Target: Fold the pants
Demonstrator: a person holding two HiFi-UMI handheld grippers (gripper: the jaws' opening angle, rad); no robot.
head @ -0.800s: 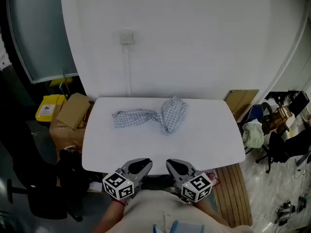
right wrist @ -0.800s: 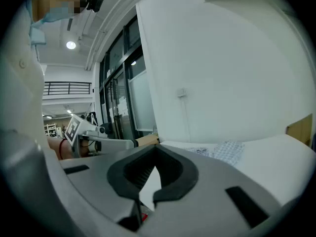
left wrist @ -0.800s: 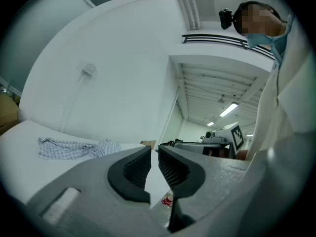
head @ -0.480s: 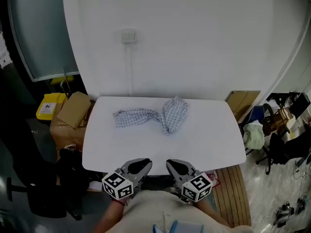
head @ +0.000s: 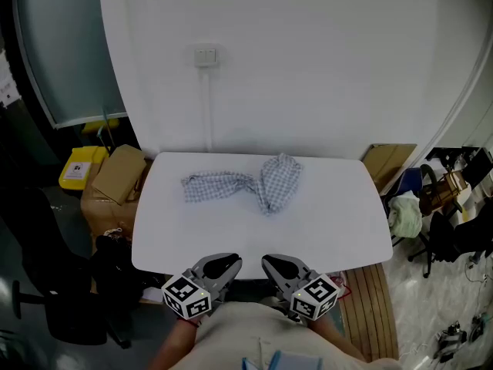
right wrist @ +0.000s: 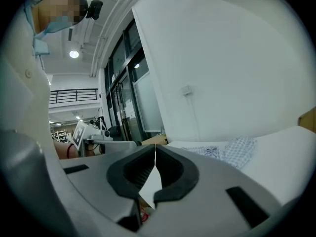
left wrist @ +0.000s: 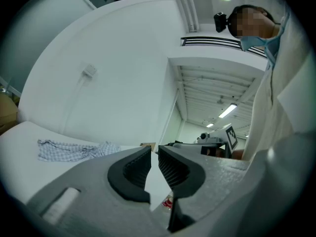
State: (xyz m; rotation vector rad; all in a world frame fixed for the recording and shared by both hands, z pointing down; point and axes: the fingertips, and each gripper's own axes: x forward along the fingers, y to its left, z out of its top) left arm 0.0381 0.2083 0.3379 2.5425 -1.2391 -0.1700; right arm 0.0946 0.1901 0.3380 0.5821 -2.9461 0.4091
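Pants (head: 241,186) unmoved; left tongs (head: 219,259), right tongs (head: 282,260) (empty) likewise.

The pants (head: 243,185) lie on the far half of the table (head: 323,222). Before its near edge (well apart from the pants) the left gripper (head: 219,263) sits beside the right gripper (head: 280,265). A cardboard box (head: 117,176) stands left of the table.

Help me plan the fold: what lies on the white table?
Only crumpled checked pants lie on the table, toward its far edge. Anything beneath the bunched cloth is covered.
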